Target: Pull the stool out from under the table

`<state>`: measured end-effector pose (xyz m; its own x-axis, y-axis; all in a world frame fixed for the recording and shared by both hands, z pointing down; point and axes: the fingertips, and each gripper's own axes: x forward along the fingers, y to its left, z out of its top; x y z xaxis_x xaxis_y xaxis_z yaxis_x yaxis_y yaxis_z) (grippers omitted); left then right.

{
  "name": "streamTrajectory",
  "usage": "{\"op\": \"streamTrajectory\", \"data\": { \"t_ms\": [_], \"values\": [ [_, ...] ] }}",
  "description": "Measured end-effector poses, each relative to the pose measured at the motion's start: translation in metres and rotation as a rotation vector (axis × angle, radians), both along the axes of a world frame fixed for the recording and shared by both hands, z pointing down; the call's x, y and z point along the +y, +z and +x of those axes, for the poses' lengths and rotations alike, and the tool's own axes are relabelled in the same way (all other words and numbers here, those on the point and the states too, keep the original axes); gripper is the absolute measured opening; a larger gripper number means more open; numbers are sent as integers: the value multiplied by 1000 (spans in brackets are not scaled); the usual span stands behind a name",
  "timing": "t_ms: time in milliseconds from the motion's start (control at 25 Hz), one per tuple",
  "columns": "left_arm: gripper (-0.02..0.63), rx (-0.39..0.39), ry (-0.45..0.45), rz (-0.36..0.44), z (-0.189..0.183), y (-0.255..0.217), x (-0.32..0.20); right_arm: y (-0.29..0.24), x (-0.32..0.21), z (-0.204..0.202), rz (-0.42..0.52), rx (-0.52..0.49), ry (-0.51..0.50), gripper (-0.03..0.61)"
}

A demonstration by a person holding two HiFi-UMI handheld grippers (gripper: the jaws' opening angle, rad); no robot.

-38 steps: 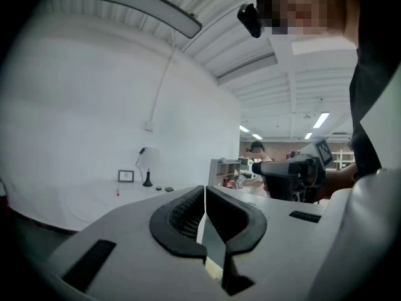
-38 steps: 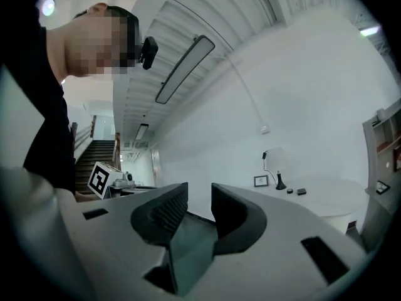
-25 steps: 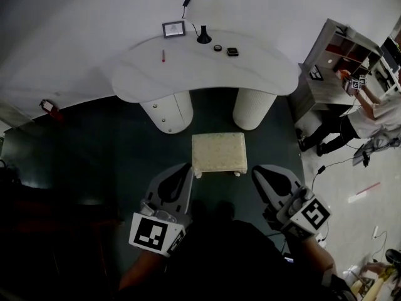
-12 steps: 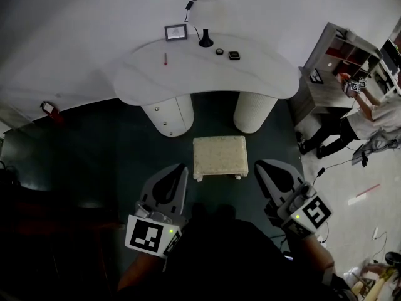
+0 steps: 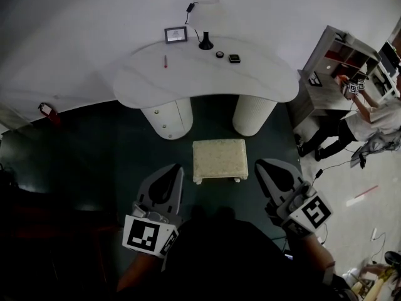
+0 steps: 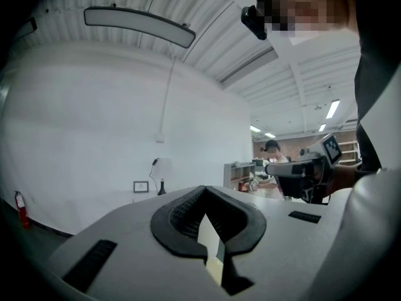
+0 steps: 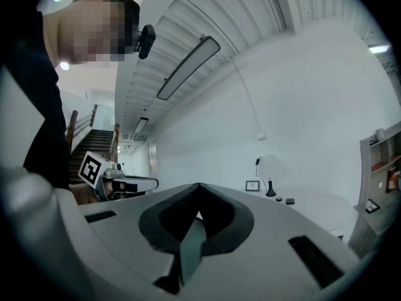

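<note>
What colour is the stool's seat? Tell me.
Cream, faintly speckled; the stool shows best in the head view.

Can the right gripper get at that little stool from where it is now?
Probably yes. The stool stands on the dark floor, out from under the table, and nothing lies between it and the right gripper. The jaws are shut, so they would have to open first.

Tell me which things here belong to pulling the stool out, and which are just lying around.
For the job: stool, table, left gripper, right gripper.
Lying about: red pen, picture frame, lamp, shelf unit.
</note>
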<state>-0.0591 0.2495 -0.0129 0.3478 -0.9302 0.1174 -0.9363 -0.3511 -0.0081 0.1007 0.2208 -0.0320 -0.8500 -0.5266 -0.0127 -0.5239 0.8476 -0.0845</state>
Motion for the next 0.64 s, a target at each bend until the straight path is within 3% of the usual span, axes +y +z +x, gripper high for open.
{"op": "streamTrajectory", "data": {
  "t_ms": [640],
  "values": [
    [11,-1,-2,-3,-7,3,-19,7,-14,-8,-13,1,-5,15]
  ]
}}
